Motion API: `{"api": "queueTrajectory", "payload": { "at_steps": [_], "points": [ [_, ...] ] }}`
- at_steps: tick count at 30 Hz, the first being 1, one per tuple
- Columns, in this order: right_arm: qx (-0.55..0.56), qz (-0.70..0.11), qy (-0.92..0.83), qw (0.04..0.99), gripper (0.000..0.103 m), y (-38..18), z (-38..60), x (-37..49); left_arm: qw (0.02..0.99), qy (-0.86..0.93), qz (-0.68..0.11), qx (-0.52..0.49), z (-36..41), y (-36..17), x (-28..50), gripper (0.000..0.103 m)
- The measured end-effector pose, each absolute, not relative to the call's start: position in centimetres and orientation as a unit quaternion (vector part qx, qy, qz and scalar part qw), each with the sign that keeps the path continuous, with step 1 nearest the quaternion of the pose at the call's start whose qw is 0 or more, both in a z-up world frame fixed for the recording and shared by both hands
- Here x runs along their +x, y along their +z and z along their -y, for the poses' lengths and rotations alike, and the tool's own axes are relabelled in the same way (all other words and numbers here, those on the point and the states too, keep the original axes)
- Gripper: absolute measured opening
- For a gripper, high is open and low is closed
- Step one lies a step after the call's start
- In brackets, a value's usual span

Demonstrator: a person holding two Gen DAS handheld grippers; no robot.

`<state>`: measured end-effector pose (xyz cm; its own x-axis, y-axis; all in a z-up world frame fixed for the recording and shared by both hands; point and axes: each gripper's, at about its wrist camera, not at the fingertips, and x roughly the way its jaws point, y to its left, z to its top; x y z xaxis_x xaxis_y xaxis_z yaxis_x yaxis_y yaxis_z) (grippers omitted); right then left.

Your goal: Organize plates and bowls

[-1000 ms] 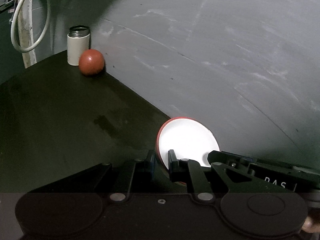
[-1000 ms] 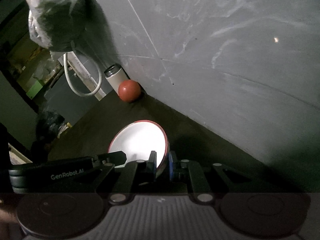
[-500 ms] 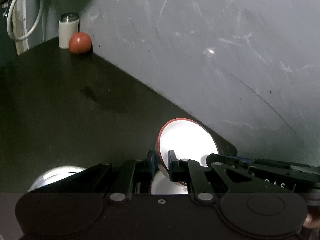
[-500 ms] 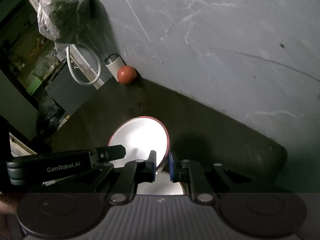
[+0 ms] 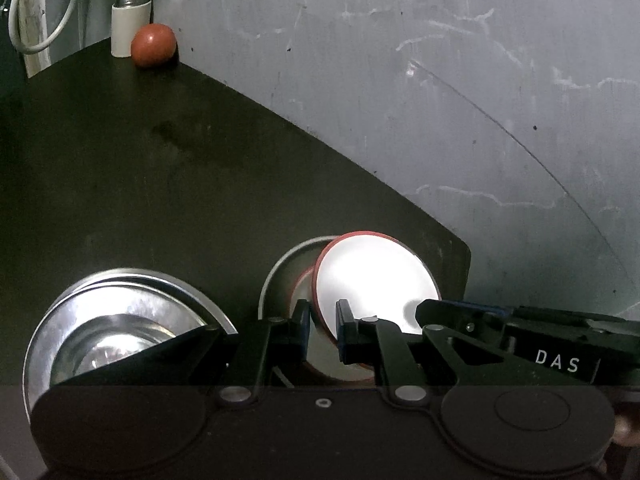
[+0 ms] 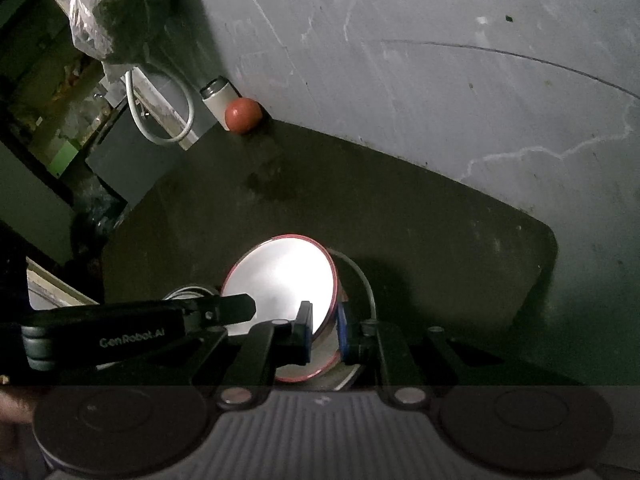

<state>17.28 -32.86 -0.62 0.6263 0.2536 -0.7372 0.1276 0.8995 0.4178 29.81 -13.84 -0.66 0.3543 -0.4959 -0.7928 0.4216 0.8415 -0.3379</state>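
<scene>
A red bowl with a white inside (image 5: 374,280) is held by both grippers over a second red-rimmed white bowl (image 5: 320,360) that sits on a steel plate (image 5: 276,276). My left gripper (image 5: 323,324) is shut on the held bowl's left rim. My right gripper (image 6: 323,330) is shut on its right rim (image 6: 332,292). The held bowl (image 6: 280,280) is tilted. A stack of steel plates and a bowl (image 5: 112,320) lies to the left on the dark table (image 5: 160,168).
A red ball (image 5: 153,45) and a white can (image 5: 130,24) stand in the table's far corner by the grey wall (image 5: 440,80). A white cable (image 5: 36,12) hangs at the left. The table's right edge (image 5: 464,256) ends close to the bowls.
Both grippers have carried the red bowl back and down over the table. The steel plate stack and the lower bowl on its plate have come into view beneath.
</scene>
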Motion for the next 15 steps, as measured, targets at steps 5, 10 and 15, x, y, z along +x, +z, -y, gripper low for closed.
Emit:
{"api": "queueTrajectory", "payload": {
  "at_steps": [5,10,15],
  "points": [
    [0.219,-0.437,0.036,0.872,0.014,-0.76,32.71,17.13,0.820,-0.275,-0.500,-0.040,13.72,-1.02,29.93,0.014],
    [0.216,-0.443,0.037,0.869,0.014,-0.96,32.51,17.14,0.820,-0.273,-0.502,-0.040,13.76,-1.18,29.78,0.014],
    [0.216,-0.443,0.037,0.869,0.014,-0.91,32.43,17.16,0.820,-0.273,-0.502,-0.040,13.71,-1.22,29.67,0.014]
  ]
}}
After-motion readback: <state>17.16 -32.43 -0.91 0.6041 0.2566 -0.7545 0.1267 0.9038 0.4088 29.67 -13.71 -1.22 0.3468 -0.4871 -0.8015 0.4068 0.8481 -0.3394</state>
